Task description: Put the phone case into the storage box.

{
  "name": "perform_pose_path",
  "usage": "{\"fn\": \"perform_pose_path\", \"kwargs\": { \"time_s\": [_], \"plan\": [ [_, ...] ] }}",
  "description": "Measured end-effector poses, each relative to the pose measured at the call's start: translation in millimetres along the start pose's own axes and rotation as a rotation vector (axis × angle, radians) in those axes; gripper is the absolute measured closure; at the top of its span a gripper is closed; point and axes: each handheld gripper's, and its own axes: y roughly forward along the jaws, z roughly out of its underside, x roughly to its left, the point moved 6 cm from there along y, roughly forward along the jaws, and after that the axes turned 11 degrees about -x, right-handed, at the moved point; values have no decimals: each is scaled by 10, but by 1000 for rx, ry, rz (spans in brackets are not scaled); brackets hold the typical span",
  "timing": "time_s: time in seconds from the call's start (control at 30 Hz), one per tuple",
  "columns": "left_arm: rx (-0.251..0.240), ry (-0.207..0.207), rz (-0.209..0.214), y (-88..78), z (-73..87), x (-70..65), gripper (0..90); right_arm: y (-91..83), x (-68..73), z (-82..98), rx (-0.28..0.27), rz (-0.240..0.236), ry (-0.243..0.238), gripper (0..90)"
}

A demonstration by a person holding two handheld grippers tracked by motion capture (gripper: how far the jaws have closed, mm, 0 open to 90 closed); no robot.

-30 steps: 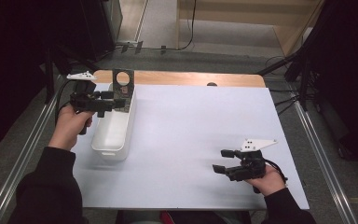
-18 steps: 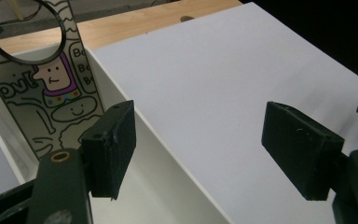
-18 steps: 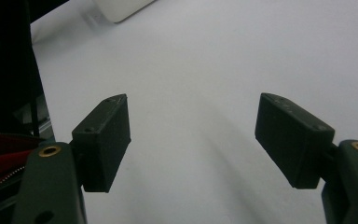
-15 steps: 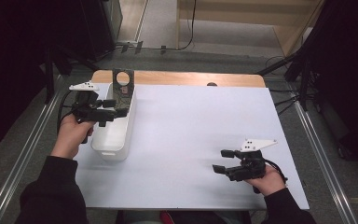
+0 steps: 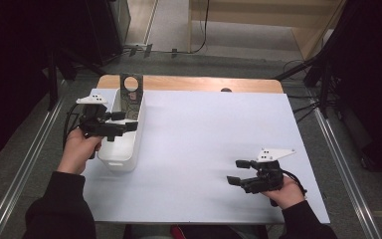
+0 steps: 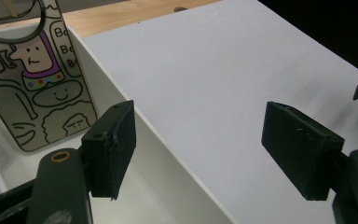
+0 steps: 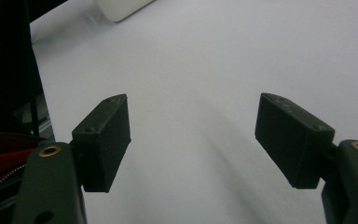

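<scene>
Left gripper (image 5: 129, 125), jaws apart and empty, is held over the white bin (image 5: 124, 162); its rim could be struck and the card (image 6: 37, 88) toppled.

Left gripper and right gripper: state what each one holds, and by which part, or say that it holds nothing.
Neither holds anything. The left gripper is open, its jaws straddling the white bin's side wall without touching it. The right gripper is open over the bare table.

left gripper (image 5: 129, 125) lower, nearer white bin (image 5: 129, 152)
</scene>
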Motion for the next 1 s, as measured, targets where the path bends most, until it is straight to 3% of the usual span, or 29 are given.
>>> {"fn": "perform_pose_path", "kwargs": {
  "time_s": [1.0],
  "plan": [
    [-24, 43, 28, -128, 221, -199, 256, -4, 7, 6, 4, 0, -2, 254]
  ]
}}
